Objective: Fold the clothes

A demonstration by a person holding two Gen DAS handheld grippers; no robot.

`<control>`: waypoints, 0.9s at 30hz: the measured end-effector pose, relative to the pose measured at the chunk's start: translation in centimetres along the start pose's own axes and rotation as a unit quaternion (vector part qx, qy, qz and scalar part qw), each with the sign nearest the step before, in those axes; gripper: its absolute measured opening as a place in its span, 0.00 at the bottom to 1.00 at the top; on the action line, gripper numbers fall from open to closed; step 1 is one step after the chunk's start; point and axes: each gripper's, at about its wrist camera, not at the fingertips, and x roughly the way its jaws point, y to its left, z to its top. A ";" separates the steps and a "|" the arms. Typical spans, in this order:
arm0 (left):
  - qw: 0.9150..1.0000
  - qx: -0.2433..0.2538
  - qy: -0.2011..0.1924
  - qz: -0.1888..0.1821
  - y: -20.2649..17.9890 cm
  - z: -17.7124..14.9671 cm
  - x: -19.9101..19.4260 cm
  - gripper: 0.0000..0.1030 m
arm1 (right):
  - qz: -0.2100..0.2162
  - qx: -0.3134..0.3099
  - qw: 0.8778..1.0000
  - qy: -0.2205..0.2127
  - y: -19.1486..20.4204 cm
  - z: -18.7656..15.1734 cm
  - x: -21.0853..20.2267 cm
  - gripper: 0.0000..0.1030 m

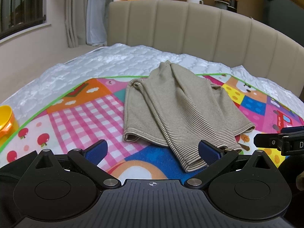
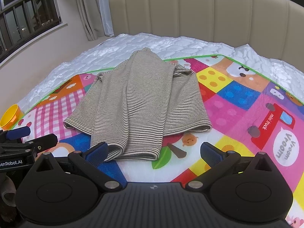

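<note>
Striped shirt [image 1: 176,106] is lying partly folded on the colourful play mat [image 1: 79,114] on the bed, and both the left gripper [image 1: 153,150] and right gripper [image 2: 154,152] are spread wide, holding nothing.

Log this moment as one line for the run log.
left gripper: open, empty | right gripper: open, empty | striped top: partly folded, flat on play mat | nothing grasped
</note>
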 end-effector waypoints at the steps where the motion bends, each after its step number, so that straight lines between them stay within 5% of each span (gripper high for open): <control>1: 1.000 0.000 0.000 0.000 0.0 0.0 0.0 1.00 | 0.000 0.000 1.000 0.000 0.0 0.0 0.0 1.00; 22: 1.000 -0.004 0.024 0.002 0.0 -0.3 1.6 1.00 | 0.010 0.016 1.000 0.014 -0.5 0.1 0.7 1.00; 27: 0.999 -0.008 0.038 -0.002 0.0 0.0 2.4 1.00 | 0.042 0.027 0.997 0.055 -0.9 0.8 2.0 1.00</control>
